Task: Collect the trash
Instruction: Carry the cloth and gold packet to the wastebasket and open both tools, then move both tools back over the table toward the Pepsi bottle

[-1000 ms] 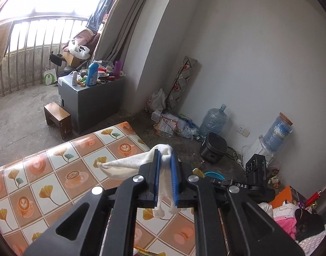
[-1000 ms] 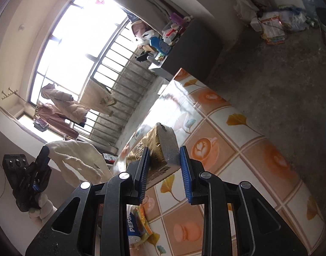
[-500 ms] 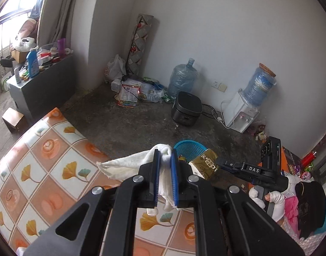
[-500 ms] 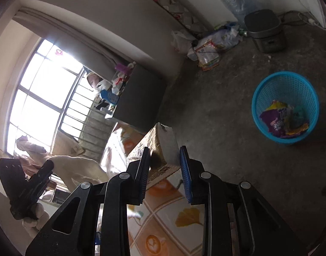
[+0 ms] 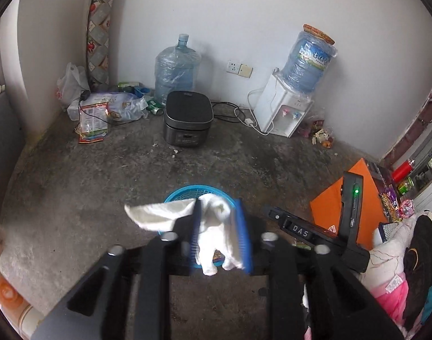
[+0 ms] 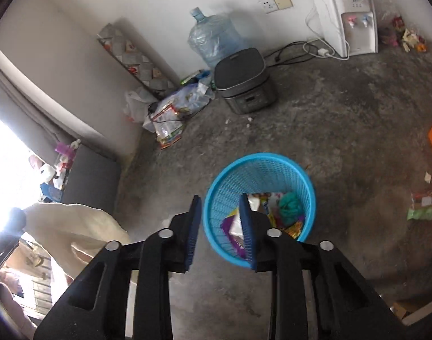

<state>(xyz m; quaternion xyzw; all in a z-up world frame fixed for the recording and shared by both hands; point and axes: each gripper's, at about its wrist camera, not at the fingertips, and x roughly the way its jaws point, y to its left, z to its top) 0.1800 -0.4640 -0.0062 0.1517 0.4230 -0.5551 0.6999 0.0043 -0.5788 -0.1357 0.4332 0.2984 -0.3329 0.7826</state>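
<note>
A blue mesh basket (image 6: 261, 159) stands on the concrete floor with wrappers and a teal wad (image 6: 289, 204) inside. My right gripper (image 6: 220, 198) hovers over its near rim, jaws opening, with nothing between them. In the left wrist view the basket (image 5: 182, 193) lies just beyond my left gripper (image 5: 218, 202). Those jaws are opening too, and a crumpled white tissue (image 5: 216, 222) hangs loose between the blue pads, one flap trailing left. From the right wrist view the same tissue (image 6: 74, 221) shows at the far left. The brown packet is out of sight.
A black rice cooker (image 5: 187, 119), a water jug (image 5: 176, 68) and a white dispenser (image 5: 284, 110) line the far wall. Bags and packets (image 5: 102, 110) fill the corner. An orange board (image 5: 335, 201) leans at right. A green packet (image 6: 421, 206) lies on the floor.
Both grippers swung away from the patterned table to above the blue basket. The right gripper let go of the brown packet. The left jaws spread apart around the tissue.
</note>
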